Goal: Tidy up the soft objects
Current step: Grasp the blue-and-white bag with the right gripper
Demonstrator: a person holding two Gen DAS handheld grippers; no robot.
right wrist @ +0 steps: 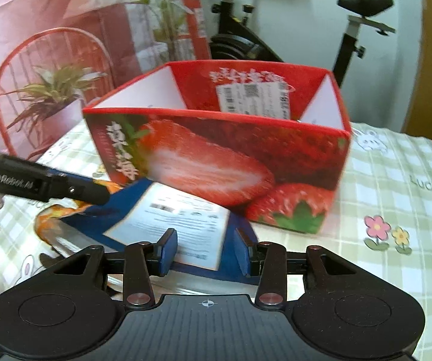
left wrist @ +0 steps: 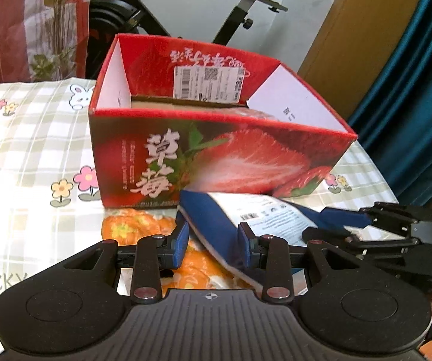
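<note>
A red strawberry-printed box point(left wrist: 216, 162) point(right wrist: 216, 156) stands open-topped on the checked cloth, with something pale low inside it. In front of it a blue package with a white label point(left wrist: 264, 210) point(right wrist: 170, 219) lies tilted on an orange flowered soft pack point(left wrist: 131, 225) point(right wrist: 50, 213). My left gripper point(left wrist: 212, 245) is open over the package's near left corner, and orange shows beside its left pad. My right gripper point(right wrist: 205, 251) is open over the package's other end, which reaches past both fingers. Each gripper also shows in the other view: the right gripper point(left wrist: 366, 222) and the left gripper point(right wrist: 95, 192).
The checked cloth point(left wrist: 29, 138) point(right wrist: 396, 198) covers the table, whose edge runs along the right in the left wrist view. Behind the box stand an exercise bike point(left wrist: 240, 9) point(right wrist: 246, 39), a printed hanging point(right wrist: 50, 60), a wooden panel point(left wrist: 351, 30) and a teal curtain point(left wrist: 411, 90).
</note>
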